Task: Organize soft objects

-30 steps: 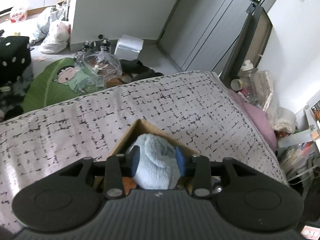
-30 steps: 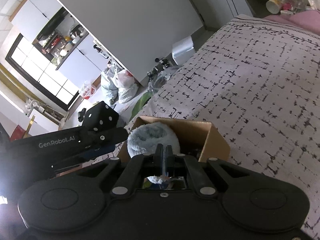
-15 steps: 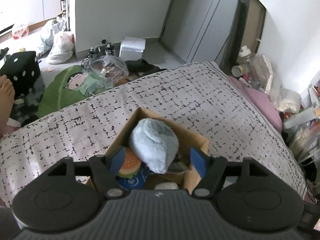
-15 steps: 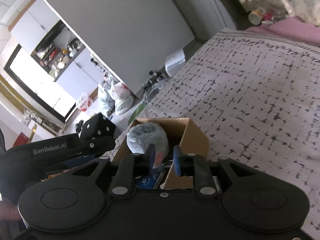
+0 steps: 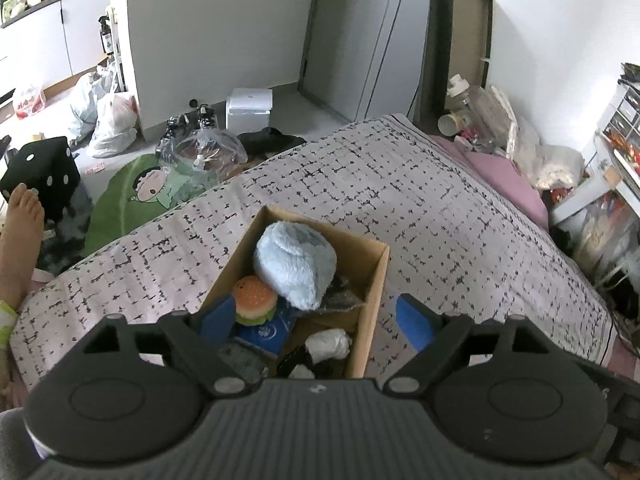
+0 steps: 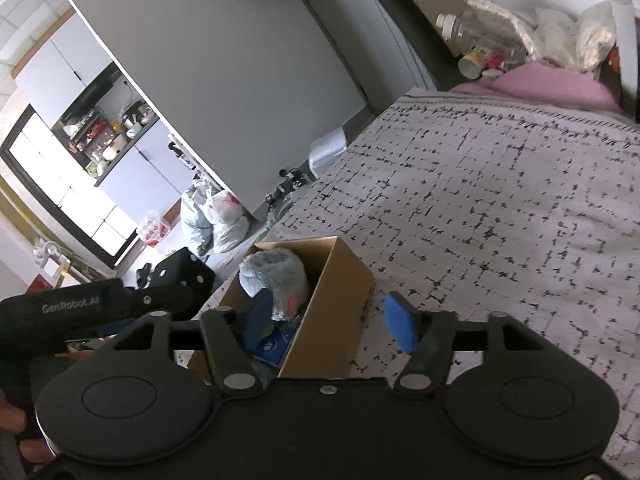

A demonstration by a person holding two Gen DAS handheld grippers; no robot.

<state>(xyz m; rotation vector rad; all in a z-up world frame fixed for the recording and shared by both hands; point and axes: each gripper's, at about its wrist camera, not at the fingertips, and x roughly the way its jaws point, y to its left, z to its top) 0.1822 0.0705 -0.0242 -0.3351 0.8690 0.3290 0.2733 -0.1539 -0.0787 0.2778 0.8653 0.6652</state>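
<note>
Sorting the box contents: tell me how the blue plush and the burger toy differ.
The blue plush is fluffy, pale blue and plain; the burger toy is orange, tan and green in layers. The blue plush is much larger. It sits on top, rising above the cardboard box rim; the burger toy lies lower, beside it and partly under it. Both rest inside the box, ungripped.

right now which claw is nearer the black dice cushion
Left. The left claw sits between the dice cushion and the right claw; both over the box, jaws just opened, holding nothing.
</note>
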